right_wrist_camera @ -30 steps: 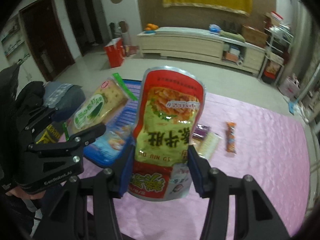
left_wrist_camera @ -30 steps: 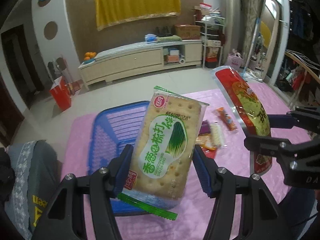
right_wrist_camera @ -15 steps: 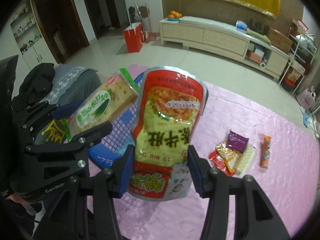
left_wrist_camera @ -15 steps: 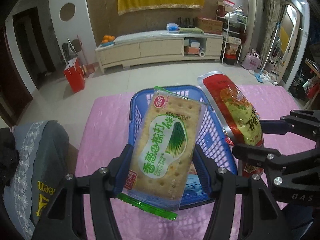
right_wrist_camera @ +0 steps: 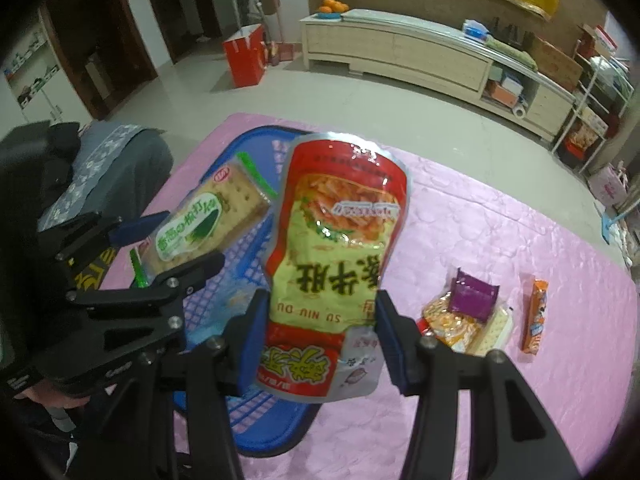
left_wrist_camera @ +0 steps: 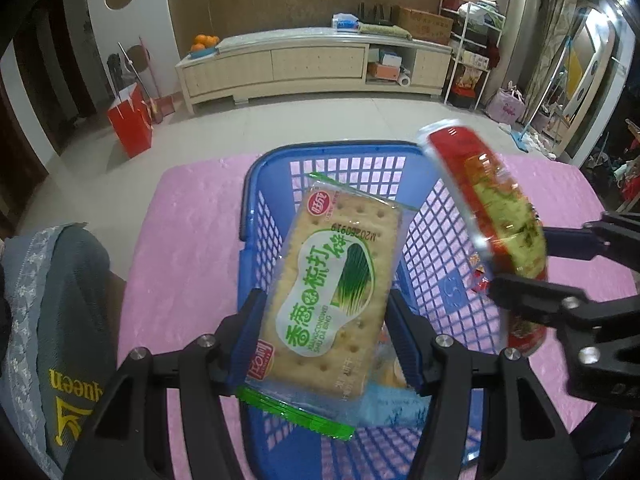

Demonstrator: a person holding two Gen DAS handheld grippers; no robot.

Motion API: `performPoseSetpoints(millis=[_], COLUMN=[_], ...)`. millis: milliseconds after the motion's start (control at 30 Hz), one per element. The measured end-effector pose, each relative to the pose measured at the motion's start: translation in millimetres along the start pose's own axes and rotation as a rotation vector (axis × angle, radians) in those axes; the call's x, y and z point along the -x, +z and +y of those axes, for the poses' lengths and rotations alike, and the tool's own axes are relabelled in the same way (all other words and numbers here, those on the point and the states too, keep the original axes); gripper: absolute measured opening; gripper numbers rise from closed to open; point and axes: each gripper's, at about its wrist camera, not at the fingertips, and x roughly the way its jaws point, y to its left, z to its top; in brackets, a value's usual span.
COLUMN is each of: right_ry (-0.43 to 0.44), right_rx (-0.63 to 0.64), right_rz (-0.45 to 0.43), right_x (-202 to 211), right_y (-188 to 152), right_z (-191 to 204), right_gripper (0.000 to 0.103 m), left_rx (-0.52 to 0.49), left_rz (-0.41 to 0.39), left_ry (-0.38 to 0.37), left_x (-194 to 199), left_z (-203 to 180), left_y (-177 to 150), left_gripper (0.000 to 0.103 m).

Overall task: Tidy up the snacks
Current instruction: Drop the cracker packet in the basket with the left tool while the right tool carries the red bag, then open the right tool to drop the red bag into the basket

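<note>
Snacks lie loose on the pink quilted cloth (right_wrist_camera: pixel 500 220) to the right of the blue mesh basket (left_wrist_camera: pixel 264 216): a purple sachet (right_wrist_camera: pixel 474 294) on top of a small heap of orange and pale packets (right_wrist_camera: pixel 460 326), and an orange bar (right_wrist_camera: pixel 535 314) a little apart beyond them. Inside the basket a few packets already rest on the floor, partly hidden. Over the basket the left gripper (left_wrist_camera: pixel 326 340) pinches a cracker packet (left_wrist_camera: pixel 332 300) by its long sides, its blue pads pressed to the wrapper; the green label reads "XIANGCONGWEI SHU DA BING", with the code "M20260919" printed near the top. Just beside it, over the basket's right rim, the right gripper (right_wrist_camera: pixel 320 340) clamps a red and yellow pouch (right_wrist_camera: pixel 340 248) near its lower end, marked "SU NIU DU" under large Chinese characters. Grey clothing (left_wrist_camera: pixel 60 312) with yellow lettering ending "ueen" sits by the table's left edge. Beyond the table stand a red paper bag (left_wrist_camera: pixel 130 126) and a long low cabinet (left_wrist_camera: pixel 312 66) carrying oranges (left_wrist_camera: pixel 205 42).
</note>
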Motion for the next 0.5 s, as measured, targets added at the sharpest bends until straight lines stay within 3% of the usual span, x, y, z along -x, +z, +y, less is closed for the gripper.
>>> performPoseSetpoints(millis=[100, 167, 233, 500], right_ry=[-0.005, -0.012, -0.013, 0.014], right_rx=[-0.016, -0.016, -0.016, -0.012], right_rz=[-0.001, 0.004, 0.01, 0.001], right_x=[1.8, 2.4, 2.7, 11.4], right_y=[0.1, -0.5, -2.2, -4.1], right_z=[-6.2, -8.3, -9.9, -4.4], right_gripper=[0.056, 0.056, 0.056, 0.056], left_rx=[-0.004, -0.008, -0.014, -0.006], left_rz=[-0.014, -0.039, -0.051, -0.04], left_ry=[0.012, -0.009, -0.01, 0.002], left_x=[-7.0, -6.0, -4.9, 13.8], left_z=[-3.2, -5.0, -7.6, -1.3], left_y=[5.9, 6.5, 6.8, -4.4], left_gripper=[0.059, 0.076, 0.086, 0.086])
